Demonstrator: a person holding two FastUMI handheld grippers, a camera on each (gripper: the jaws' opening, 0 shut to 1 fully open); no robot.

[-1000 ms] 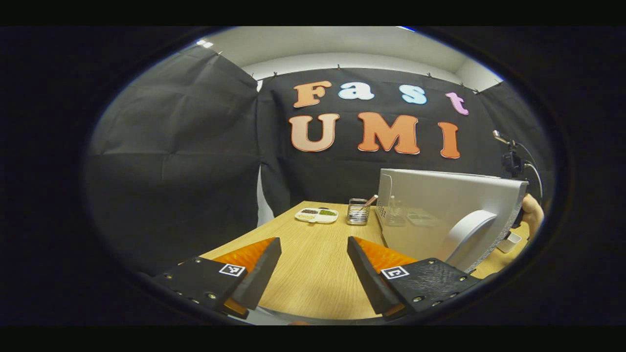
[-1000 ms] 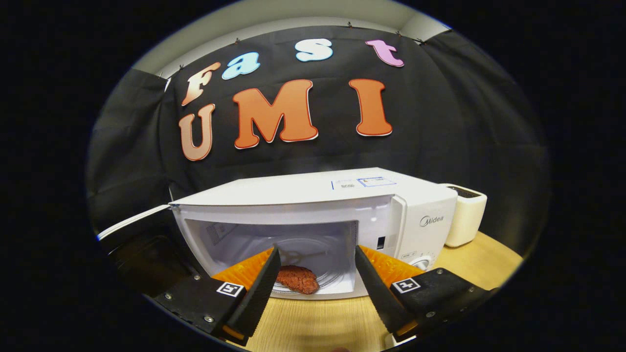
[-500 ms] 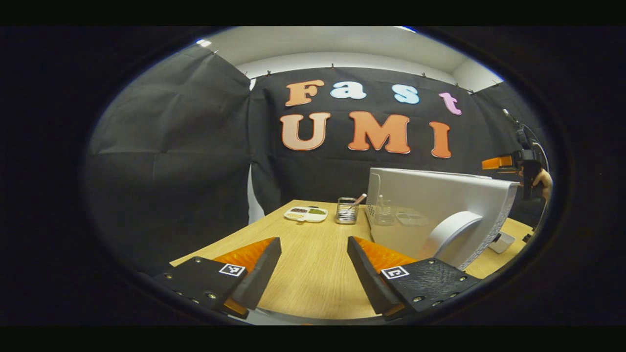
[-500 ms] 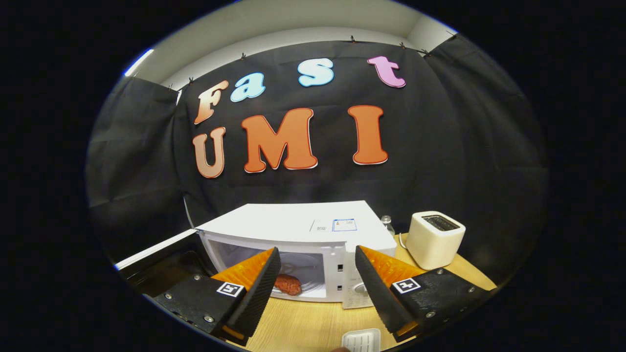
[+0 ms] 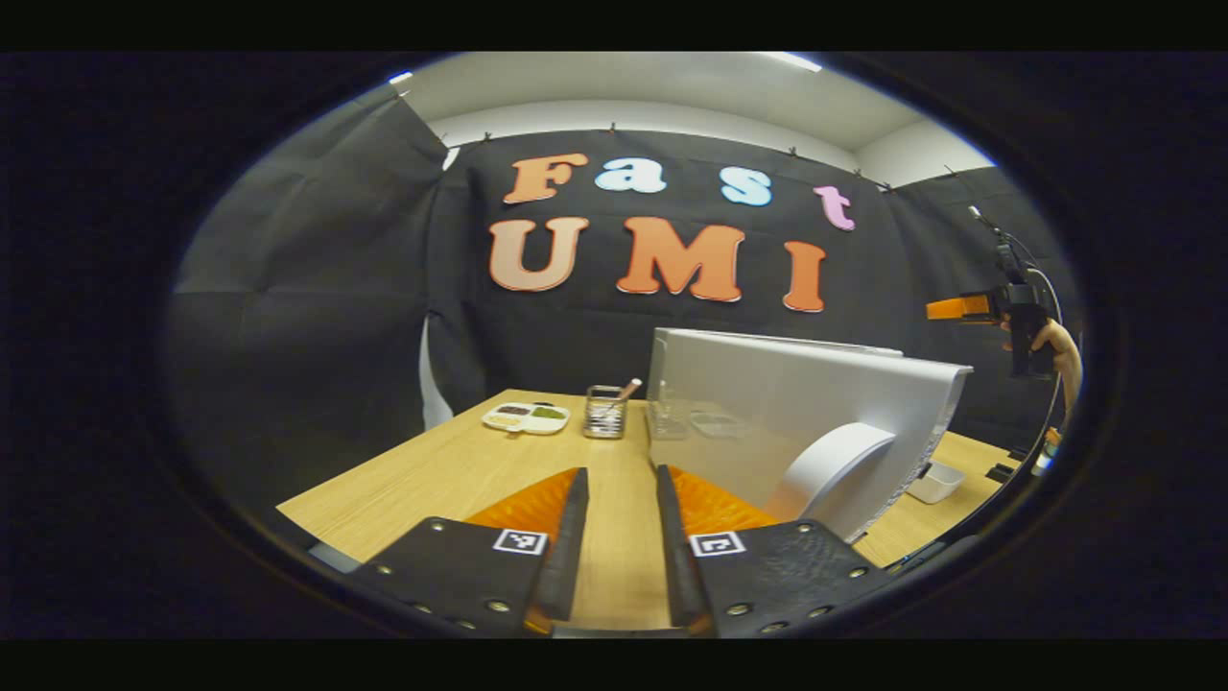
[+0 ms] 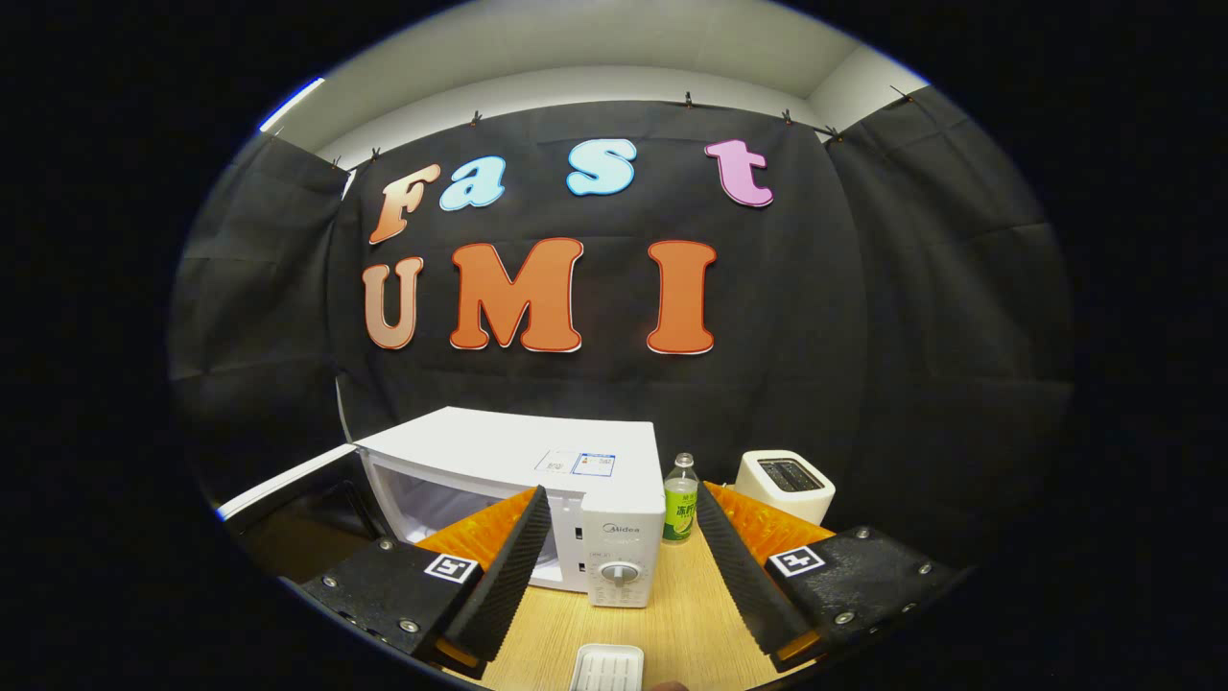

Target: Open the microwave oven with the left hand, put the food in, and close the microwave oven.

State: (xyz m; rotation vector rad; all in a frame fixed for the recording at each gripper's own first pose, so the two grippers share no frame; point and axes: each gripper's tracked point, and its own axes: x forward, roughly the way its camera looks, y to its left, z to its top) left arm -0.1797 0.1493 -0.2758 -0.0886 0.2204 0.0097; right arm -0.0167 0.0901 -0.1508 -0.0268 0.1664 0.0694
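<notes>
On a pale wood-grain bench (image 6: 672,614) inside a booth hung with black cloth walls (image 6: 921,365), a boxy white microwave oven (image 6: 537,470) stands with its door (image 5: 796,413) swung wide open. In the right gripper view the right tongs (image 6: 622,561) hang above the bench in front of the oven, fingers spread wide and empty, framing the oven's control panel with its round dial (image 6: 620,573). The food is hidden here, the left finger covering most of the oven's open mouth. Just right of the oven stands a small clear plastic bottle with a green label (image 6: 679,499), and beyond it a cream-white toaster with a dark slot (image 6: 785,485). A small white ribbed dish (image 6: 606,667) lies on the bench at the near edge.

In the left gripper view the left tongs (image 5: 619,537) hold nothing, fingers drawn close with a narrow gap between them, just beside the silver-grey outer face of the open door and its curved white handle (image 5: 830,465). Farther back on the bench sit a white divided tray of brown and green foodstuffs (image 5: 526,416) and a clear square holder with a slim utensil leaning in it (image 5: 605,413). At far right a hand (image 5: 1055,345) holds the other tongs aloft, well apart from the door. A pale ceiling shows above the cloth.
</notes>
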